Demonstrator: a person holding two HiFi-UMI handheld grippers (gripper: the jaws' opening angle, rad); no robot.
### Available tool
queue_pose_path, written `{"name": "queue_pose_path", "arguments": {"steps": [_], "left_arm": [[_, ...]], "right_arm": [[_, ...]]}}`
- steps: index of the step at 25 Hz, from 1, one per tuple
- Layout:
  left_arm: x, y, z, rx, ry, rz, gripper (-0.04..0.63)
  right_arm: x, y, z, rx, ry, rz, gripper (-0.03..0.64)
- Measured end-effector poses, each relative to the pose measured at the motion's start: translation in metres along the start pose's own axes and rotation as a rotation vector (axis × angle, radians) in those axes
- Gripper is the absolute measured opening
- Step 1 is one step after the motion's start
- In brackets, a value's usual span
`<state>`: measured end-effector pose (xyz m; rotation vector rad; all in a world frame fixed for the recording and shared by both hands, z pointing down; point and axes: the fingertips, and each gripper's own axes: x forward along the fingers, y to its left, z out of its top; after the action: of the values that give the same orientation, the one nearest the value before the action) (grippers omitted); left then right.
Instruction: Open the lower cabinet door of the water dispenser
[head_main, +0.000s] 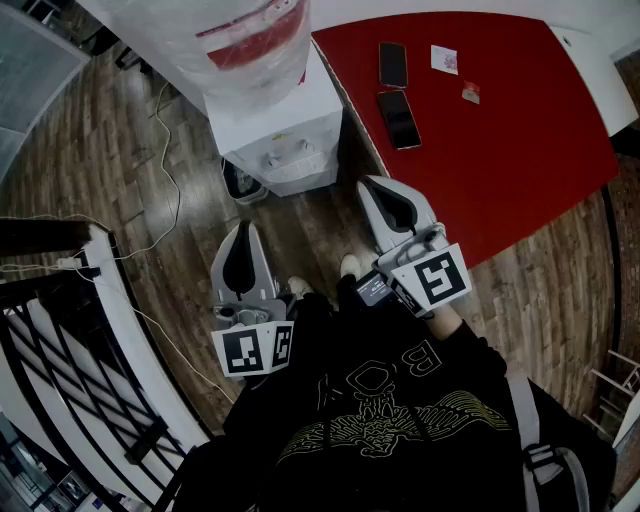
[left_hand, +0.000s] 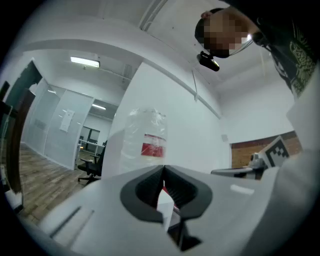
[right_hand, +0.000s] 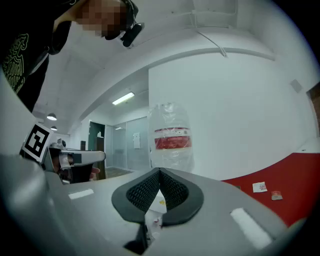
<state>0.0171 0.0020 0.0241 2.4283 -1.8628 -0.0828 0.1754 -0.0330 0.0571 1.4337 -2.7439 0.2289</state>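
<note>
The white water dispenser stands on the wood floor ahead of me, a plastic-wrapped bottle with a red label on top. From above its lower cabinet door is hidden. My left gripper is held level in front of the dispenser and a little to its left, jaws shut on nothing. My right gripper hovers to the dispenser's right, by the red table's edge, also shut and empty. The bottle rises beyond the closed left gripper, and the bottle rises beyond the closed right gripper.
A red table at the right holds two phones and small cards. A cable trails over the floor left of the dispenser. A black railing runs at the lower left. An office chair stands far off.
</note>
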Motion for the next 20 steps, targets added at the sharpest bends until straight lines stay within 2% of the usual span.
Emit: {"name": "queue_pose_path", "arguments": {"steps": [4, 8, 12, 15, 18, 20], "left_arm": [[0.011, -0.012, -0.002, 0.000, 0.003, 0.002, 0.008], [0.019, -0.014, -0.008, -0.095, 0.020, -0.022, 0.008], [0.023, -0.012, -0.007, -0.058, 0.004, -0.056, 0.007], [0.026, -0.007, -0.001, -0.037, -0.022, -0.100, 0.008], [0.025, 0.001, 0.001, -0.056, -0.012, -0.144, 0.007], [0.023, 0.010, -0.002, -0.099, 0.001, -0.151, 0.007]], "right_arm": [[0.000, -0.013, 0.003, 0.055, -0.004, 0.037, -0.002], [0.003, -0.021, 0.003, 0.018, 0.007, 0.006, -0.002], [0.010, -0.017, 0.005, -0.009, -0.006, -0.008, -0.002], [0.018, -0.005, 0.007, -0.017, -0.014, 0.015, -0.002], [0.023, 0.014, 0.007, -0.024, -0.010, 0.039, -0.002], [0.026, 0.021, 0.004, -0.036, 0.012, 0.014, -0.002]]}}
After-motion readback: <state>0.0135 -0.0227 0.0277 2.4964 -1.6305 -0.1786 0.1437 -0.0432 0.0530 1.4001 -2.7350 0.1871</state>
